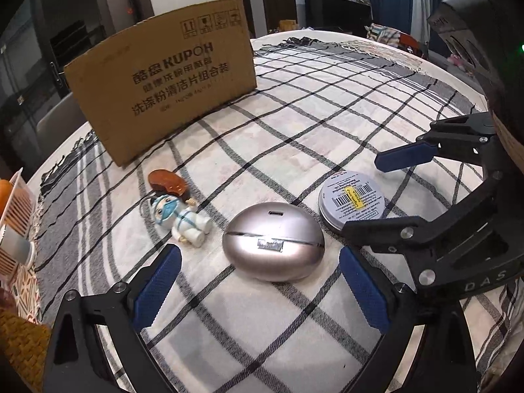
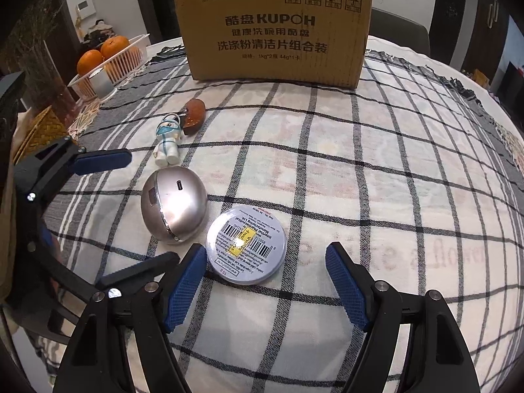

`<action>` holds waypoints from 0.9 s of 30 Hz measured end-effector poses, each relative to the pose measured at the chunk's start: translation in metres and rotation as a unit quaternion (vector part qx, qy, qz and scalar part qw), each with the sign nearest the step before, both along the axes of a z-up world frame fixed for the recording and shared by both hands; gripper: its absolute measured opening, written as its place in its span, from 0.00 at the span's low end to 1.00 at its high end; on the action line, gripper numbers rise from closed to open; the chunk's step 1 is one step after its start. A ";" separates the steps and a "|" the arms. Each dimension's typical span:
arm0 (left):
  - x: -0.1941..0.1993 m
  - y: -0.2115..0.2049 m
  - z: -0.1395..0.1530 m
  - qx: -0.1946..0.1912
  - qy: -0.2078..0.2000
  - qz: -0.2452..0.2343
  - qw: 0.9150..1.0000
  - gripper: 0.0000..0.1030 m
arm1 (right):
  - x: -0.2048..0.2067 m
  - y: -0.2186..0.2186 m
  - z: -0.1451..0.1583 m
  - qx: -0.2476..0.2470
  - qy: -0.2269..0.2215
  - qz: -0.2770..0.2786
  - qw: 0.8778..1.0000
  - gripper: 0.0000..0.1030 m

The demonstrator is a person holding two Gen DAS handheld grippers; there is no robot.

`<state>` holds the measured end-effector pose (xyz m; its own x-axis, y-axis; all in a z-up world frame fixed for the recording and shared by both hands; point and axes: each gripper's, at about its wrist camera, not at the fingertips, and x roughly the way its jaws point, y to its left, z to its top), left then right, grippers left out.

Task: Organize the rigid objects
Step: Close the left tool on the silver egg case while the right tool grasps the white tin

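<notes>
A silver egg-shaped case [image 1: 273, 241] lies on the checked tablecloth, just ahead of my open left gripper [image 1: 260, 286]; it also shows in the right wrist view [image 2: 173, 204]. A round tin with barcode labels [image 2: 246, 249] lies right of it, partly between the open fingers of my right gripper [image 2: 267, 286]; it also shows in the left wrist view [image 1: 355, 199]. A small masked figurine [image 1: 183, 221] and a brown oval piece [image 1: 168, 181] lie left of the case. A KUPOH cardboard box [image 2: 275, 32] stands at the back.
A white basket with oranges [image 2: 108, 62] stands at the far left of the table. A woven mat [image 2: 42, 131] lies at the left edge. The tablecloth [image 2: 393, 180] stretches to the right.
</notes>
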<state>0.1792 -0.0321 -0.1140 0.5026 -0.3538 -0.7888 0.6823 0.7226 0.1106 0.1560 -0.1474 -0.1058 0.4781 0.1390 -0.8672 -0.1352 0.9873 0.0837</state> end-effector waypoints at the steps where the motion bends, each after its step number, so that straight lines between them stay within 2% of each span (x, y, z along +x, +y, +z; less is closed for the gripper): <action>1: 0.001 -0.002 -0.001 0.001 0.000 -0.002 1.000 0.96 | 0.001 -0.001 -0.001 0.004 0.001 -0.001 1.000 0.74; 5: 0.004 -0.008 -0.004 0.003 0.001 -0.007 1.000 0.93 | 0.002 -0.003 -0.002 0.016 0.001 -0.001 1.000 0.71; 8: 0.007 -0.012 -0.007 0.006 0.003 -0.011 1.000 0.87 | 0.003 -0.004 -0.002 0.022 0.000 0.002 1.000 0.63; 9: 0.008 -0.012 -0.008 0.008 0.005 -0.012 1.000 0.82 | 0.004 -0.003 -0.003 0.026 0.002 0.005 1.000 0.59; 11: 0.009 -0.012 -0.009 0.005 0.006 -0.011 1.000 0.79 | 0.005 -0.002 -0.003 0.031 0.004 0.008 0.999 0.55; 15: 0.010 -0.010 -0.008 -0.006 0.014 -0.009 1.000 0.63 | 0.007 -0.002 -0.003 0.036 0.002 0.006 0.999 0.51; 21: 0.006 -0.006 -0.007 -0.003 0.013 0.028 1.000 0.63 | 0.003 -0.004 -0.003 0.033 -0.002 0.000 0.999 0.51; 27: 0.001 0.006 -0.004 -0.029 0.041 0.101 0.994 0.63 | 0.000 -0.008 0.001 0.039 -0.010 -0.006 0.999 0.51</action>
<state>0.1806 -0.0261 -0.1182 0.5032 -0.2978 -0.8112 0.5277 0.8493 0.0156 0.1557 -0.1549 -0.1049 0.4975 0.1995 -0.8442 -0.1256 0.9795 0.1574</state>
